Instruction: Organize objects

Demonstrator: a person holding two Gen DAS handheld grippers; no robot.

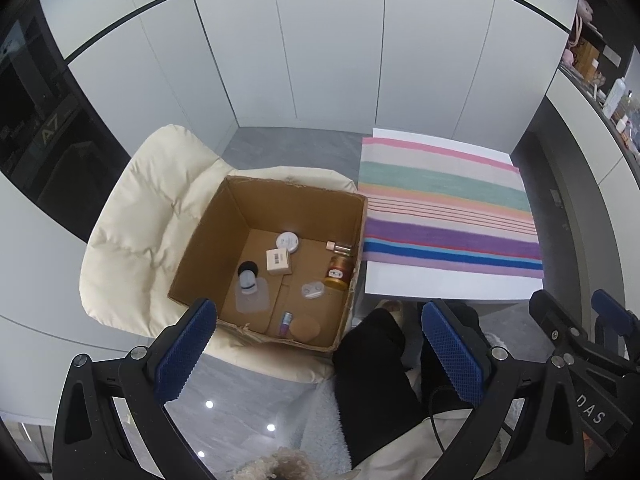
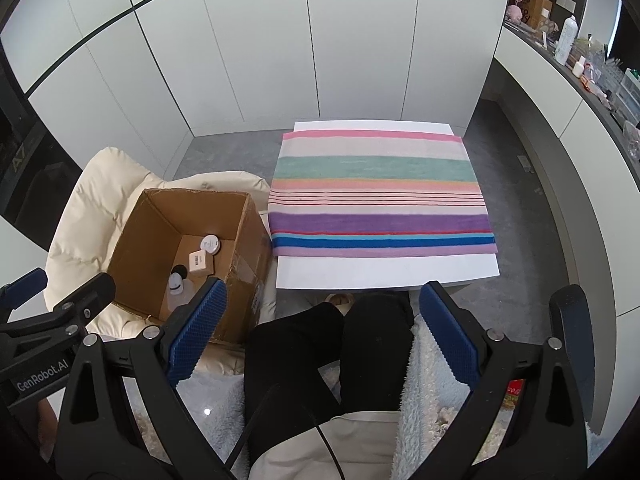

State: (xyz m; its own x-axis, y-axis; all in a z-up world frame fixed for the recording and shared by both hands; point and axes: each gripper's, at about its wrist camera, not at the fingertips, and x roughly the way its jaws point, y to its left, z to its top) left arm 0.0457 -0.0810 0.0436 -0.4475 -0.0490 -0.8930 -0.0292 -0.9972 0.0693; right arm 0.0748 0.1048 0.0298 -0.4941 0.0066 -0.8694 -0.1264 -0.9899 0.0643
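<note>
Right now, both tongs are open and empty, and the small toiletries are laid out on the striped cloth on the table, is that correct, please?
Not quite: the toiletries lie inside the cardboard box on the cream chair, as the left wrist view shows. The striped cloth is bare. Left tongs and right tongs are open and empty.

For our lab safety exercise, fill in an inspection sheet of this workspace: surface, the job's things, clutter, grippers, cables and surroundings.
Surface: white table with a striped cloth laid flat on it; nothing on the cloth.
Job's things: open cardboard box on a cream cushioned chair, holding a round white tin, small barcode box, clear black-capped bottle, amber jar, contact lens case and other small items.
Clutter: nothing seen on the table.
Grippers: left hand-held gripper open, empty; right hand-held gripper open, empty.
Cables: black cable across the person's lap.
Surroundings: white cabinet panels; crowded counter at right.
</note>
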